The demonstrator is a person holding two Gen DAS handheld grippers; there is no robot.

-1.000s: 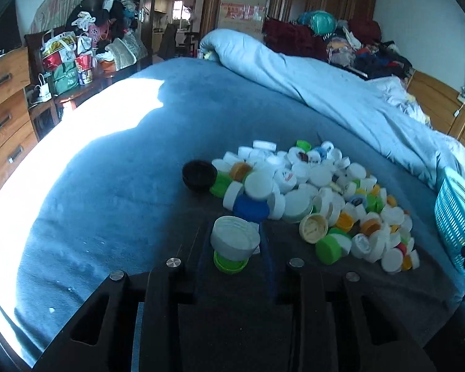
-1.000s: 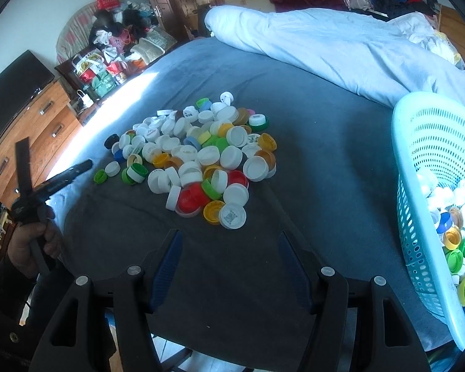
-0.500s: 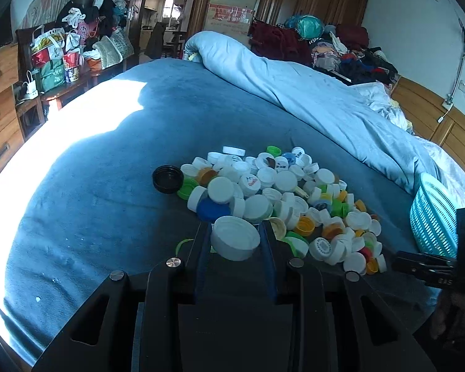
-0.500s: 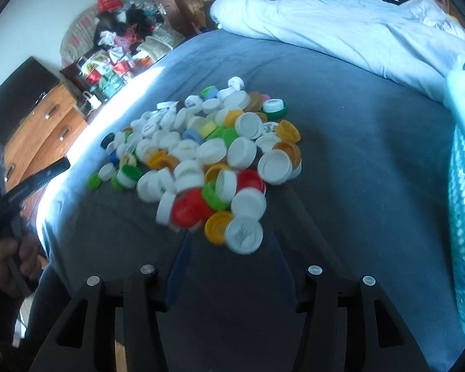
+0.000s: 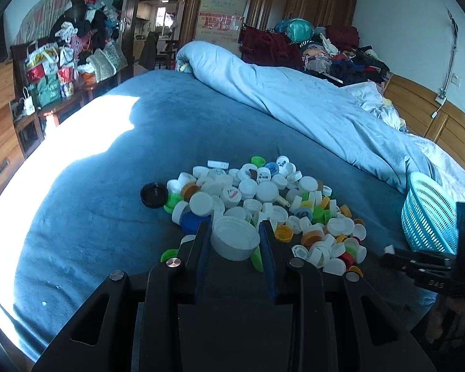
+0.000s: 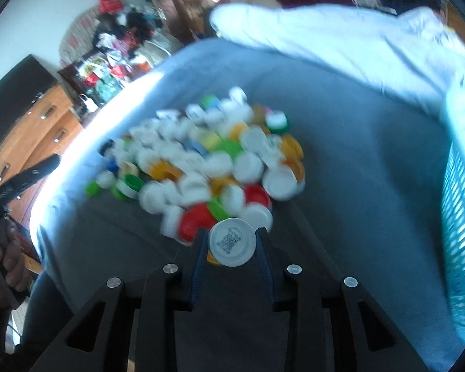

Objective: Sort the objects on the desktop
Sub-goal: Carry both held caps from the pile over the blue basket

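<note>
A cluttered bedroom; the bed [image 5: 108,204] carries the work. Most bottle caps [image 5: 263,198] remain piled mid-bed. The left gripper [image 5: 234,241] is clamped on a large white cap [image 5: 235,238]; the right gripper [image 6: 231,243], jaws just closed, grips a coded white cap [image 6: 231,241]. The basket [image 5: 427,217] waits nearby.
</note>
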